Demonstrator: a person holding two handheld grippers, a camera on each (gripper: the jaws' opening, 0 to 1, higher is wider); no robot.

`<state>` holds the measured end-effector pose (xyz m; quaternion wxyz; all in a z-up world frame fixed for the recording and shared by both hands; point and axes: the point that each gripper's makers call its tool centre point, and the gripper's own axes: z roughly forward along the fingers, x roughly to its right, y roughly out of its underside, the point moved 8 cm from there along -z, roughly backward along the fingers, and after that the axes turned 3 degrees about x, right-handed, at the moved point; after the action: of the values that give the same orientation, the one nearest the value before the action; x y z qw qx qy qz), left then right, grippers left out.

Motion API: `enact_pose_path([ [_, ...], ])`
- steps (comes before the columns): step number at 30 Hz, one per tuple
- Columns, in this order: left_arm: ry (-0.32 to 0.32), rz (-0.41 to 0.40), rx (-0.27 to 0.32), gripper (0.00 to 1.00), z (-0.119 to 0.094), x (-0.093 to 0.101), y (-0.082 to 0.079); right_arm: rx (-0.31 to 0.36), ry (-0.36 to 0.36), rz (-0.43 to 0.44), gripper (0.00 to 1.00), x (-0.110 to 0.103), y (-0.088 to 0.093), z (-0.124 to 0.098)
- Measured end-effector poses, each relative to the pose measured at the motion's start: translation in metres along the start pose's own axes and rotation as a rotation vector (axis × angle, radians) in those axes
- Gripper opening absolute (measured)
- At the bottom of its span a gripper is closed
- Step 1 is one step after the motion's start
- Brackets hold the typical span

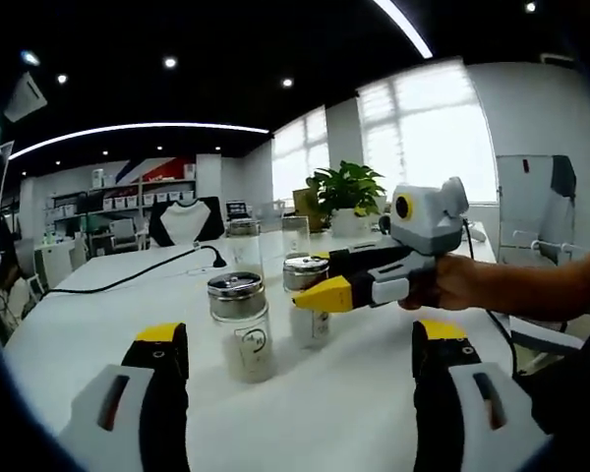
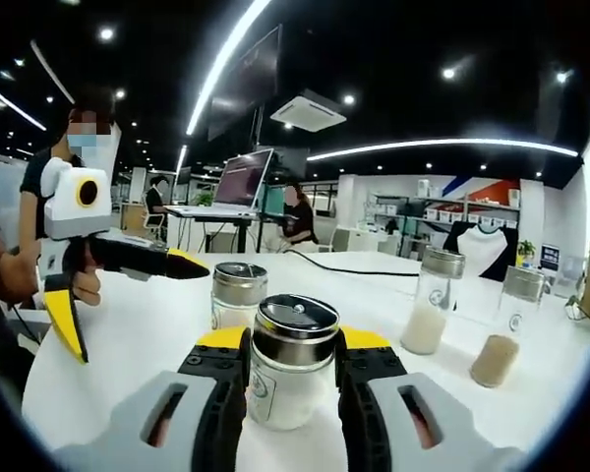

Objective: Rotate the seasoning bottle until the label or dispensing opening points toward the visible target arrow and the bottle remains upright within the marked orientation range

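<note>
A bottle (image 2: 293,362) is clamped upright between the right gripper's (image 2: 293,356) fingers (image 2: 221,379), on the table (image 2: 128,344). The left gripper (image 1: 300,369) is held open, nothing between its fingers (image 1: 162,364); a second bottle (image 1: 241,324) stands just ahead of its left finger.

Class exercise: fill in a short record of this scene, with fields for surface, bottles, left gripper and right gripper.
surface: white table
bottles: four glass seasoning bottles with metal lids, upright
left gripper: open, holding nothing, facing a bottle of white powder
right gripper: jaws closed around the nearest bottle
other bottles: tall bottle and brown-powder bottle stand apart
</note>
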<state>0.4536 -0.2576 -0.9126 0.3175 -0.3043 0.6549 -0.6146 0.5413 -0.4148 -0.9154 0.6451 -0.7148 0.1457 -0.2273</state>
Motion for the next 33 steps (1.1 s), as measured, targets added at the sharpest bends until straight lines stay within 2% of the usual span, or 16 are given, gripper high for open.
enact_pose_path([
  [6, 0.0, 0.005, 0.002, 1.0, 0.0, 0.0, -0.001, -0.006, -0.034, -0.005, 0.32, 0.001, 0.0, 0.001],
  [11, 0.003, 0.011, 0.001, 1.0, 0.001, 0.0, -0.001, -0.006, -0.028, -0.014, 0.32, 0.0, 0.001, 0.002],
  [16, -0.005, 0.013, 0.0, 1.0, 0.0, 0.0, 0.0, -0.034, -0.023, -0.041, 0.34, -0.002, 0.004, 0.004],
  [20, -0.01, 0.011, 0.005, 1.0, 0.0, -0.002, -0.001, -0.042, -0.014, -0.03, 0.41, -0.005, 0.003, 0.004],
  [23, -0.008, 0.008, 0.012, 1.0, 0.0, -0.002, -0.002, 0.001, 0.001, -0.027, 0.45, -0.008, -0.006, 0.001],
  [26, -0.008, 0.01, 0.012, 1.0, -0.001, -0.002, -0.004, 0.007, 0.022, -0.014, 0.45, -0.008, -0.015, 0.0],
  [29, -0.01, 0.017, 0.014, 1.0, -0.001, -0.001, -0.006, 0.023, 0.075, 0.013, 0.45, -0.003, -0.03, -0.005],
  [32, -0.01, 0.017, 0.014, 1.0, -0.001, -0.002, -0.006, 0.04, 0.09, 0.032, 0.44, 0.0, -0.037, -0.007],
  [33, -0.011, 0.019, 0.01, 1.0, -0.001, -0.002, -0.005, 0.04, 0.12, 0.033, 0.44, 0.005, -0.04, -0.008],
])
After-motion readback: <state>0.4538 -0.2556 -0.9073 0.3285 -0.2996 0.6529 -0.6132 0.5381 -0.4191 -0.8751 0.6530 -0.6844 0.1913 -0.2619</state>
